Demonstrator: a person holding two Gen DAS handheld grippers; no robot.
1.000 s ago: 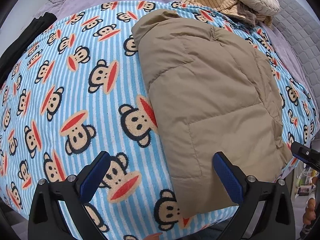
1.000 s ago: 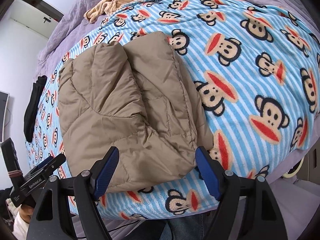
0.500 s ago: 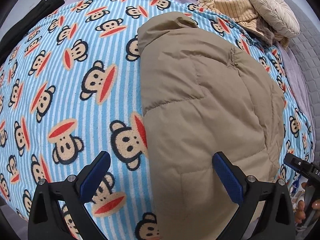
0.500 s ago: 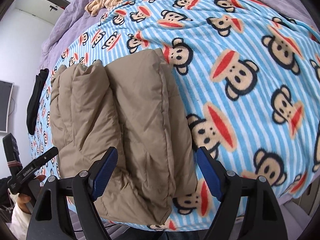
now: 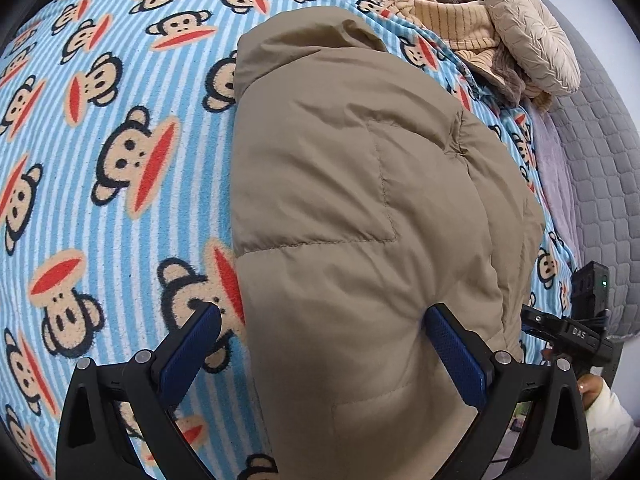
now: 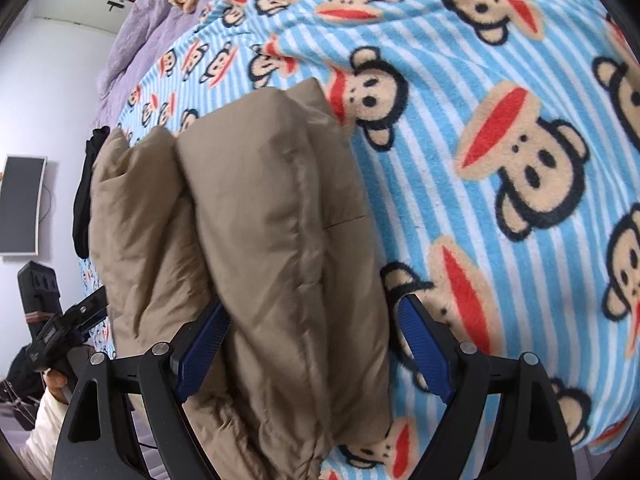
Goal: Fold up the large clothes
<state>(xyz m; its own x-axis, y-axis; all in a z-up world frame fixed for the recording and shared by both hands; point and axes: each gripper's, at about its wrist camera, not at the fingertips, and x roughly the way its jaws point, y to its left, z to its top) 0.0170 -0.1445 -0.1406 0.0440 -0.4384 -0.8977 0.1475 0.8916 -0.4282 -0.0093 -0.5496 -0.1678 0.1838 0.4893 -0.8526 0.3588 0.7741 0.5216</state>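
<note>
Left wrist view: the left gripper [image 5: 320, 336] gapes wide, holding nothing, straddling the folded tan jacket [image 5: 360, 200] on the monkey blanket [image 5: 100, 140]. The right gripper [image 6: 316, 328] gapes too, empty, at the jacket's 6 o'clock edge

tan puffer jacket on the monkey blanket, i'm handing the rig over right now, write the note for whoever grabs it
Left gripper: jaws open, holding nothing, low over the near left edge of the tan quilted puffer jacket.
Right gripper: jaws open, empty, straddling the jacket's near right edge.
Jacket: folded into a long thick bundle, lying on the blue-and-white striped monkey-print fleece blanket.
Pile of beige knitwear and a round cream pleated cushion at the far end of the bed, untouched.
Done: lengthwise folds.
Left: probably grip the near end and fold it across to halve the bundle.
</note>
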